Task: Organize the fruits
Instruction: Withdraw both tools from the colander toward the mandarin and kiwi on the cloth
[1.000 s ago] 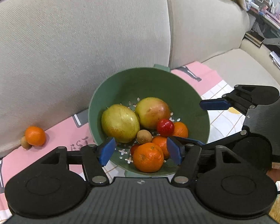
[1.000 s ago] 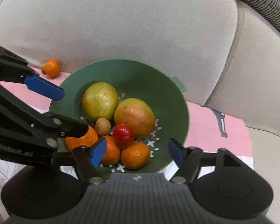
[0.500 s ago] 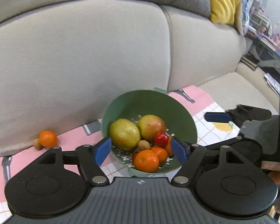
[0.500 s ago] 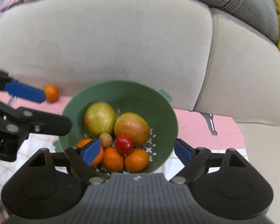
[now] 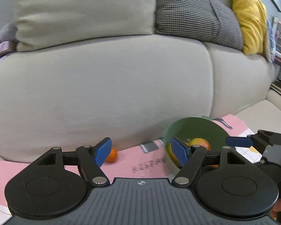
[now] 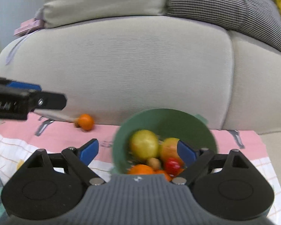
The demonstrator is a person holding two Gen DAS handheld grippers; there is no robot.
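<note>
We see both claws wide w/ nothing between, the left claw (image 5: 140,152) and right claw (image 6: 137,151), the green bowl (image 6: 164,120) of fruits just ahead of the right claw, and one loose orange (image 6: 86,121) far ahead-left by the sofa (image 6: 140,65).

In the left wrist view, the green colander (image 5: 196,129) was motion-blurred, and the blue pad of the left gripper (image 5: 141,152) covered most of the fruit in it. The loose orange (image 5: 111,155) sat half hidden behind the other pad. Print on the pink cloth (image 5: 149,164) was too smeared to read. In the right wrist view, the small brown fruit (image 6: 76,122) beside the orange could not be identified.
</note>
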